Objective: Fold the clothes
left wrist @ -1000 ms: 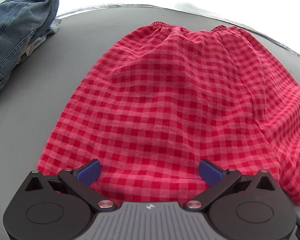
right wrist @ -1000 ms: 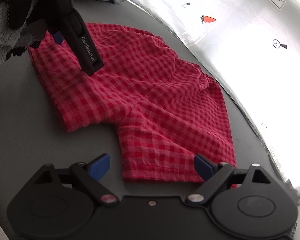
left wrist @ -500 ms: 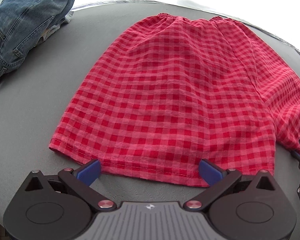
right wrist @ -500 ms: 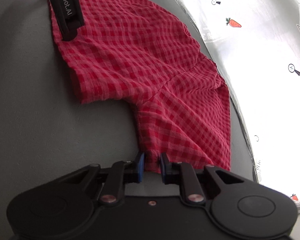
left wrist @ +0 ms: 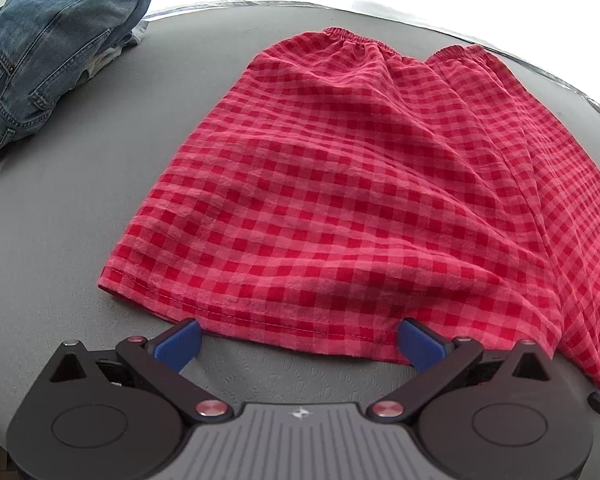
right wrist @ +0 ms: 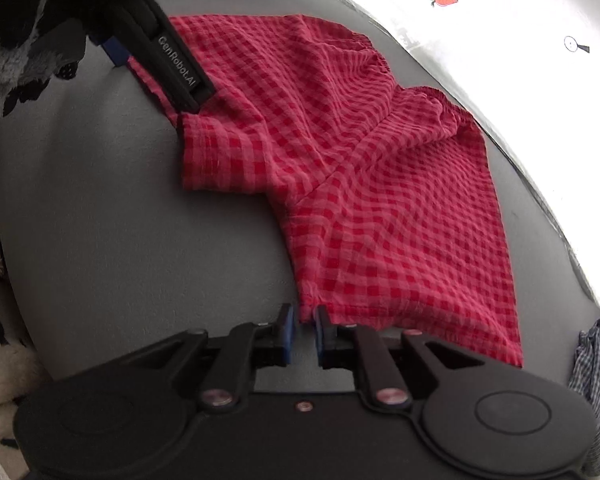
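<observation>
Left wrist: one red checked shorts (left wrist: 360,200), one jeans (left wrist: 52,48).

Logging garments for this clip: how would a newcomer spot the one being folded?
On the grey table, look mid-surface, just ahead of both grippers. The red checked shorts lie spread there, elastic waistband farthest away. The heaped denim jeans are plain blue and off in the corner.

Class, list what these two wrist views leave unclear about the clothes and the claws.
- Right claw, right wrist view: its jaws have just been opening, with a hem corner of the red gingham shorts between them. Whether the pads press it is too small to tell.
- Jeans, left wrist view: cut off by the left edge.
- Blue checked cloth, right wrist view: cut by the edge and partly hidden behind the claw's body.
</observation>
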